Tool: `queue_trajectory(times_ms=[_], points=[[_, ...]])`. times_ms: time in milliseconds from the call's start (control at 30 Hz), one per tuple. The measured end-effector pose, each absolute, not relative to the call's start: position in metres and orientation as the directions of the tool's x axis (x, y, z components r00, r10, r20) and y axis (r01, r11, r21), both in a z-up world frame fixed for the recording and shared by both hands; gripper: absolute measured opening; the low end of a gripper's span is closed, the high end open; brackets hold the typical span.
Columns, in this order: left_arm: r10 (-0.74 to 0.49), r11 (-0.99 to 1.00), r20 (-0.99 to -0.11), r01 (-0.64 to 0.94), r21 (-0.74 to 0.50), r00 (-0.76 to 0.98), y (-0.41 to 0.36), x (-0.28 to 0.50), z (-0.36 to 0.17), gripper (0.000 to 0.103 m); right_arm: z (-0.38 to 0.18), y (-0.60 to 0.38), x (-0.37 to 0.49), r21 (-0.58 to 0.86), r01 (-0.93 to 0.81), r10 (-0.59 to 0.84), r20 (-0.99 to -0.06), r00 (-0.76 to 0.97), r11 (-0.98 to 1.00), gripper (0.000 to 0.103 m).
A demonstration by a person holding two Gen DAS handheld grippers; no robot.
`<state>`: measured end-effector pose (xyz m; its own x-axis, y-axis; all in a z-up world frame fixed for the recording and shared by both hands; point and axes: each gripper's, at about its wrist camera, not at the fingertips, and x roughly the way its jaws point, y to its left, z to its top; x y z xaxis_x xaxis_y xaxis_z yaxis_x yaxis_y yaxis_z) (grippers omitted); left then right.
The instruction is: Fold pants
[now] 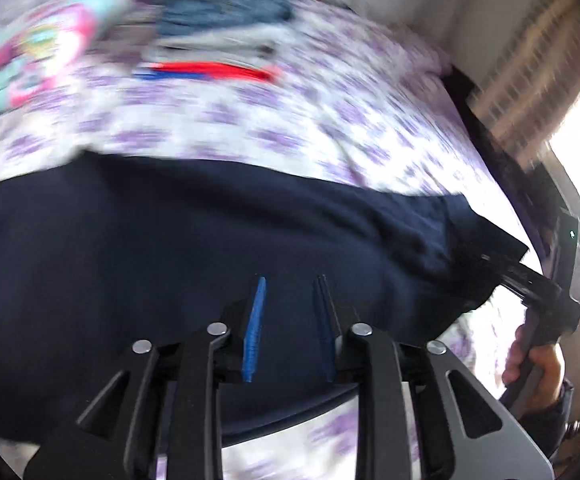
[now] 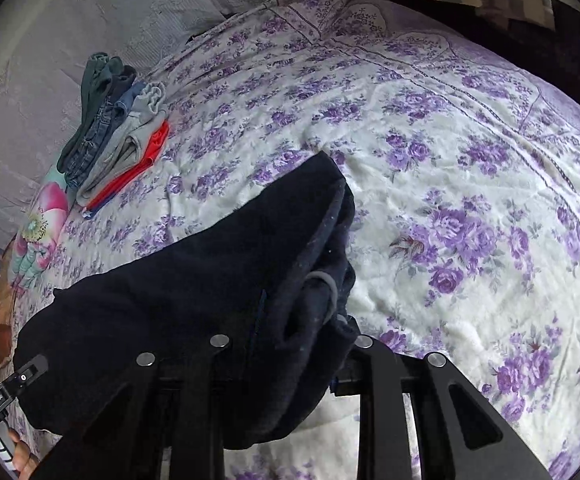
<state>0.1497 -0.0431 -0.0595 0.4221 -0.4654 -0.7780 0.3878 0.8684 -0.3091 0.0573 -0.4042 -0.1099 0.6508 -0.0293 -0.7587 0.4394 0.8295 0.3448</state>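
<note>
Pants point(image 2: 194, 280) of dark navy cloth lie bunched across the near part of the bed point(image 2: 450, 160), and one end of them hangs lifted off the bedspread from the right tongs point(image 2: 290, 320); the fabric is draped so thickly over those jaws that neither pad shows, but the cloth is gathered and raised there, so I judge them pinched on the pants. In the left wrist view the left tongs point(image 1: 290, 304) stand spread a little, both blue pads bare, with the navy cloth below and behind them and nothing pressed between them. As a judgement, the fold is only partly made: the garment is doubled over itself in a loose heap with a grey drawstring loop showing near the right tongs, no flat rectangle is laid out, and smoothing plus at least one more fold seem left. Beyond the pants, toward the pillows, a stack of folded clothes point(image 2: 118, 132) in teal, denim, grey and red lies well apart from them, with a flowered pink and aqua piece point(image 2: 38, 224) just beside that stack. Hard to read: the left wrist view is smeared throughout, so the edges of the cloth there are vague; the waistband and leg ends cannot be told apart; the near end of the pants is cut off behind the tongs' frames; the person's right hand point(image 1: 538, 364) shows only at that picture's edge.
</note>
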Motion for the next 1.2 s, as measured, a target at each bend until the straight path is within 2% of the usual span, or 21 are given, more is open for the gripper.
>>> queue_trajectory(times_ms=[100,167,267,367,533,700,767,833,900,967,1100,1167,1200], points=[[-0.329,0.943,-0.755,0.162,-0.29,0.567,0.07,0.158,-0.056,0.026,-0.083,-0.391,0.065,0.33,0.414,-0.026,-0.755,0.655,0.848,0.024],[-0.222,0.965,-0.758,0.026,-0.262,0.614,0.14,0.161,-0.062,0.038,-0.06,-0.37,0.074,0.295,0.373,-0.032,-0.746,0.666,0.88,0.024],[-0.185,0.964,-0.787,-0.046,-0.261,0.588,0.192,0.167,-0.084,0.04,-0.032,-0.319,0.095,0.239,0.266,-0.009,-0.729,0.685,0.934,0.023],[-0.219,0.956,-0.782,-0.03,-0.291,0.584,0.202,0.171,-0.101,0.041,-0.017,-0.257,0.118,0.193,0.149,0.039,-0.727,0.686,0.97,0.02],[-0.207,0.965,-0.766,-0.001,-0.262,0.609,0.195,0.171,-0.102,0.044,-0.019,-0.142,0.148,0.133,-0.089,0.159,-0.748,0.644,0.987,0.019],[-0.236,0.958,-0.755,0.014,-0.287,0.612,0.202,0.169,-0.103,0.044,-0.096,-0.059,0.172,0.033,-0.203,0.132,-0.858,0.496,0.979,0.02],[-0.237,0.958,-0.754,0.019,-0.285,0.613,0.202,0.17,-0.104,0.044,-0.119,-0.051,0.171,0.013,-0.209,0.113,-0.873,0.475,0.978,0.02],[-0.237,0.958,-0.753,0.02,-0.285,0.614,0.202,0.169,-0.104,0.044,-0.117,-0.045,0.166,-0.016,-0.231,0.103,-0.862,0.496,0.973,0.024],[-0.235,0.959,-0.753,0.022,-0.281,0.614,0.201,0.169,-0.104,0.046,-0.113,-0.044,0.165,0.03,-0.249,0.145,-0.877,0.458,0.968,0.036],[-0.232,0.962,-0.754,0.028,-0.273,0.615,0.199,0.168,-0.104,0.049,-0.107,-0.041,0.163,0.078,-0.286,0.196,-0.891,0.41,0.955,0.056],[-0.232,0.962,-0.753,0.032,-0.271,0.616,0.198,0.168,-0.104,0.051,-0.072,-0.05,0.157,0.196,-0.315,0.316,-0.862,0.397,0.929,0.061],[-0.231,0.962,-0.753,0.032,-0.269,0.616,0.197,0.168,-0.104,0.053,-0.057,-0.059,0.161,0.142,-0.268,0.261,-0.835,0.485,0.953,0.069],[-0.231,0.963,-0.753,0.035,-0.267,0.616,0.196,0.168,-0.104,0.053,-0.053,-0.065,0.165,0.099,-0.242,0.217,-0.82,0.529,0.965,0.069]])
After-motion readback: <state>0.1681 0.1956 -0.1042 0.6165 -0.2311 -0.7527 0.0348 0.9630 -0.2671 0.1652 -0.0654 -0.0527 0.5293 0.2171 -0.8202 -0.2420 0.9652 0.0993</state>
